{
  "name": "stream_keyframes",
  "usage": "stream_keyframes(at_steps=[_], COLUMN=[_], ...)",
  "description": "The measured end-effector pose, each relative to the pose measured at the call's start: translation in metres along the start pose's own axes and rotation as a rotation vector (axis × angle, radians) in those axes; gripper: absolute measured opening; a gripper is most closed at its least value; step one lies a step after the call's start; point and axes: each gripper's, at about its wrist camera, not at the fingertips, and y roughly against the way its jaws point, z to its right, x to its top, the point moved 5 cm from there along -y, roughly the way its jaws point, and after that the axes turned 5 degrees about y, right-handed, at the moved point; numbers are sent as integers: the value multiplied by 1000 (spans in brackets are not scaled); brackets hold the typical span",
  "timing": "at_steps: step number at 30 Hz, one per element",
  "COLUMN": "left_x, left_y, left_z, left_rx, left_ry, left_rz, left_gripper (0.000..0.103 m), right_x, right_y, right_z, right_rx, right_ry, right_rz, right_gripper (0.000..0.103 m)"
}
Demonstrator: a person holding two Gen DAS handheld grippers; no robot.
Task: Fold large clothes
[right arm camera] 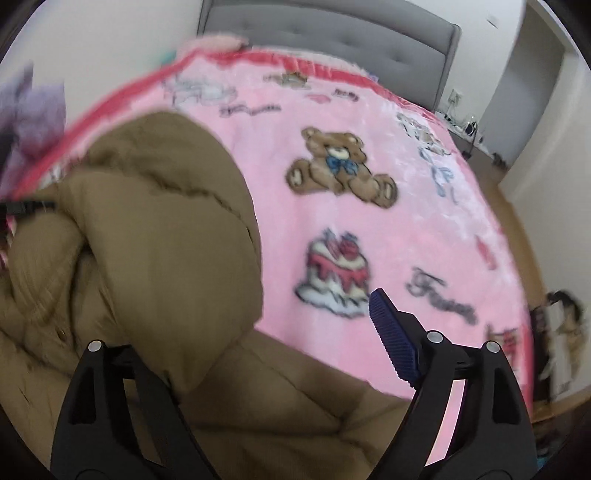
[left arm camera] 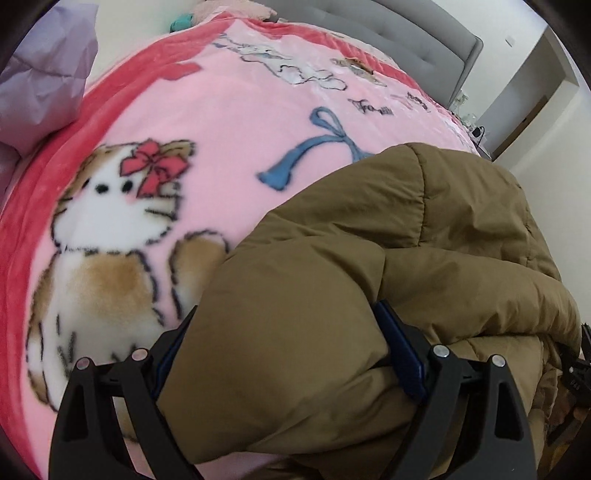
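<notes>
Pink cartoon blanket (left arm camera: 229, 122) covers the bed beneath a brown puffer jacket (left arm camera: 332, 295), left gripper (left arm camera: 284, 354) grasping it, right gripper (right arm camera: 280, 339) released.

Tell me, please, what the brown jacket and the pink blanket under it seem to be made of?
The brown jacket looks like padded, quilted woven synthetic with a matte finish: puffy chambers between stitched seams, soft creases. Its filling cannot be seen. The pink blanket looks like plush fleece: fuzzy nap, soft-edged printed cartoon animals, a faint sheen near the headboard, which seems to be tufted grey fabric.
</notes>
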Motion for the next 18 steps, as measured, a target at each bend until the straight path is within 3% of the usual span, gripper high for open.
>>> stream_keyframes(at_steps=[1,5,8,10,13,15,16,18], left_x=[0,0,0,-1,-1,0,-1,-1], left_y=[1,2,2,4,4,5,5,4], left_z=[0,2,0,-3,-3,-3,-2,-2], left_rx=[7,38,50,50,60,70,73,83], left_ry=[-3,-15,-1,11,13,5,0,1], left_rz=[1,16,28,39,44,54,57,55], left_gripper=[89,89,89,89,89,89,89,89], right_x=[-1,6,23,34,52,61,65,75], right_y=[1,16,19,20,29,39,47,54], right_z=[-3,-4,-15,-25,-51,-63,-66,-67], right_rx=[-11,-17,182,199,310,311,351,504], right_ry=[24,26,-11,17,94,133,130,58], right_rz=[-31,-12,38,76,122,168,214,220], right_gripper=[79,79,79,80,80,79,79,80])
